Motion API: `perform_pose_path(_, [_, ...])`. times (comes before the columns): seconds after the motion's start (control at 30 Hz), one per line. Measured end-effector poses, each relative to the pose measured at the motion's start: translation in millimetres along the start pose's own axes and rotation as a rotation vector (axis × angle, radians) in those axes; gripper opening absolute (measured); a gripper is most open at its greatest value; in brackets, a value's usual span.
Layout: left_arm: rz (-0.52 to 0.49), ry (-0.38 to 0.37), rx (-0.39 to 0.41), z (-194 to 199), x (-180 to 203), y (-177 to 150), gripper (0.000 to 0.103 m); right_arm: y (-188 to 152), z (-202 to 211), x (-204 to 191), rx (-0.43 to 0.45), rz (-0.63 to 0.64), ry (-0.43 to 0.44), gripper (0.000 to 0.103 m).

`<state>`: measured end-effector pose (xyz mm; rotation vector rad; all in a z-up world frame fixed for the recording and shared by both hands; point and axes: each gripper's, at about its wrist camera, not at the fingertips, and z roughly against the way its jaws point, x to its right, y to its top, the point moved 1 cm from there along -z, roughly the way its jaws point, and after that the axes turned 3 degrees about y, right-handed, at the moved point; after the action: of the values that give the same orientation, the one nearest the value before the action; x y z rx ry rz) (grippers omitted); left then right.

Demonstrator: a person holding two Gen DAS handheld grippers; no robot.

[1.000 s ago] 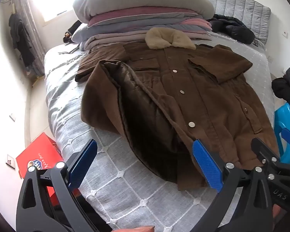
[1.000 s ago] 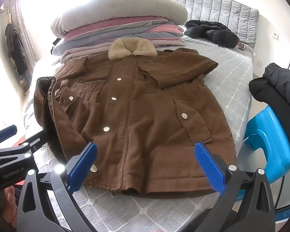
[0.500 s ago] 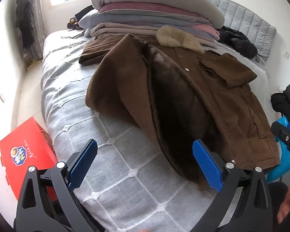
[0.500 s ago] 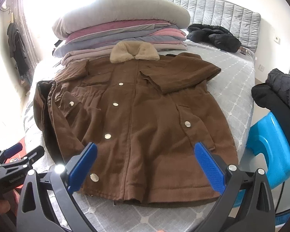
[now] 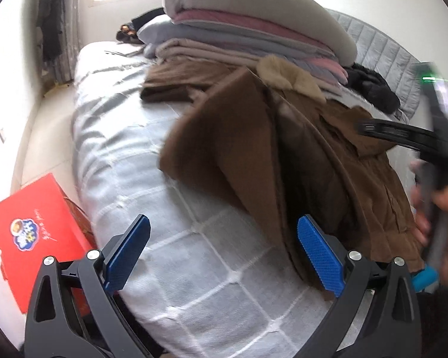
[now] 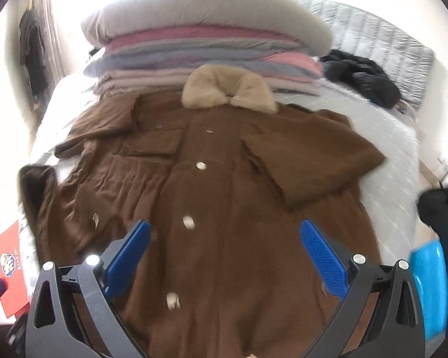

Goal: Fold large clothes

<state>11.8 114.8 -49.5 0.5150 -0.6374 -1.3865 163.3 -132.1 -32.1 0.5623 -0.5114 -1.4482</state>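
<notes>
A large brown coat [image 6: 224, 179] with a beige fur collar [image 6: 228, 91] lies buttoned, front up, on the grey quilted bed [image 5: 128, 155]. Its right sleeve [image 6: 313, 161] is folded across the chest. Its left side is folded inward and shows dark lining [image 5: 301, 161] in the left wrist view. My right gripper [image 6: 224, 256] is open and empty, low over the coat's lower front. My left gripper [image 5: 222, 253] is open and empty above bare bed, left of the coat's hem. The right gripper's body [image 5: 433, 149] shows at the far right of the left wrist view.
A stack of folded quilts and pillows [image 6: 206, 47] fills the head of the bed. A black jacket [image 6: 364, 77] lies at the back right. A red box [image 5: 33, 238] sits on the floor at the left. A blue chair [image 6: 430, 280] with dark clothes stands at the right.
My left gripper has swung left and lower, off the coat toward the bed's left edge. My right gripper has moved forward and down over the coat's front. Both stayed open.
</notes>
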Motion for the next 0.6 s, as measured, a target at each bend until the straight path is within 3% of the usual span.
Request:
perform_pose_path(0.1, [0.029, 0.001, -0.002, 3, -20, 9, 0.095, 19, -48, -26, -0.080, 0.057, 0.036, 0.098])
perform_pose_path(0.33, [0.090, 0.022, -0.003, -11, -59, 31, 0.096, 23, -78, -89, -0.083, 0.223, 0.084, 0.098])
perform_pose_path(0.43, [0.136, 0.017, 0.017, -10, -70, 44, 0.096, 17, -74, -116, -0.104, 0.309, 0.263, 0.097])
perform_pose_path(0.5, [0.161, 0.032, 0.049, -1, -79, 46, 0.096, -7, -50, -149, -0.173, 0.457, 0.575, 0.097])
perform_pose_path(0.53, [0.178, 0.044, 0.055, 3, -88, 46, 0.096, -16, -40, -157, -0.171, 0.505, 0.615, 0.097])
perform_pose_path(0.6, [0.210, 0.055, 0.064, 10, -104, 43, 0.096, -32, -18, -167, -0.108, 0.571, 0.568, 0.097])
